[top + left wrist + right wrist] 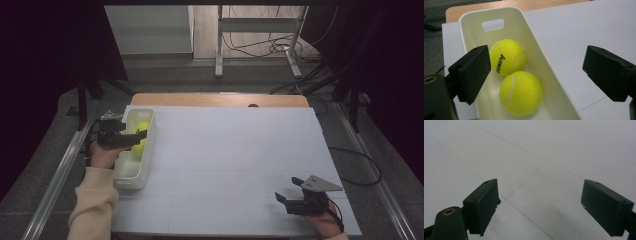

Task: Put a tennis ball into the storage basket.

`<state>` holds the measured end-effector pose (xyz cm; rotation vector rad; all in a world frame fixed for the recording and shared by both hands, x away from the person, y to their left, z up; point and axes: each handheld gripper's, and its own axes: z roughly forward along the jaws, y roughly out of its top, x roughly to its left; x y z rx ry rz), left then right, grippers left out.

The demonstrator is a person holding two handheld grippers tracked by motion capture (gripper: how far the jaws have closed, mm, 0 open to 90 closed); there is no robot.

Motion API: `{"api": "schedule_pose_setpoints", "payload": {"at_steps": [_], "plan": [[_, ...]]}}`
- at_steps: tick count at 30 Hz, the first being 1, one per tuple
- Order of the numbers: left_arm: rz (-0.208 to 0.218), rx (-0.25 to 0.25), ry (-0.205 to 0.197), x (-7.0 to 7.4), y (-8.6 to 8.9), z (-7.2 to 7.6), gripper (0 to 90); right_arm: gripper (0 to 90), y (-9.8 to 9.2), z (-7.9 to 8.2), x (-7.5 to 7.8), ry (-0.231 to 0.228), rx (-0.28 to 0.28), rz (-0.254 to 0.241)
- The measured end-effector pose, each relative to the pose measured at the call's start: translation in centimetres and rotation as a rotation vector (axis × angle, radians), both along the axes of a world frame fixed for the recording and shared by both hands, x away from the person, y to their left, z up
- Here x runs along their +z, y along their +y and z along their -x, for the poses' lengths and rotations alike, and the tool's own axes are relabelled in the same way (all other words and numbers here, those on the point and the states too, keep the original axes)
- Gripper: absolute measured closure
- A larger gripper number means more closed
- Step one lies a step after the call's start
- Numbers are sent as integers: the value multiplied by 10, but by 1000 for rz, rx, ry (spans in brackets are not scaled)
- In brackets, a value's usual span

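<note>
The left gripper [536,72] hangs over the white bin [541,62] with its jaws spread wide and nothing clamped between them; the pads press on nothing. Below the jaws, inside the bin, lie two yellow tennis balls touching one another: the near ball [521,93] and the far ball [507,57], which carries black lettering. In the high view the left gripper [137,136] reaches in from the left across the bin [131,175], which stands lengthwise at the left edge of the white table [235,150]. Well apart, near the table's near right corner, the right gripper [289,190] sits low over the bare surface, its jaws likewise wide apart and empty.
</note>
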<state>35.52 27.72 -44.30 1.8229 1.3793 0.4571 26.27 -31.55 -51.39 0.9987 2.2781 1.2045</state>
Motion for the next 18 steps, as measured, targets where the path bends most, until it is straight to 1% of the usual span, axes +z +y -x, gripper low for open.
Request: {"api": "schedule_pose_setpoints", "payload": {"at_steps": [3,7,10,12,14,15,18], "plan": [[8,0,-12,1,0,1,86,154,0,0,0,0,0,0],[35,-9,-36,4,-1,3,88,154,0,0,0,0,-1,-2],[39,-23,-53,7,-2,7,91,154,0,0,0,0,1,-2],[62,-32,-63,8,-2,9,94,154,-1,0,0,1,4,-6],[93,-51,-69,9,-1,10,96,154,-1,0,0,3,2,-10],[105,-54,-73,10,-1,11,97,154,-2,0,0,2,0,-5],[125,-65,-81,12,-2,14,102,154,-3,-1,0,5,0,-24]]}}
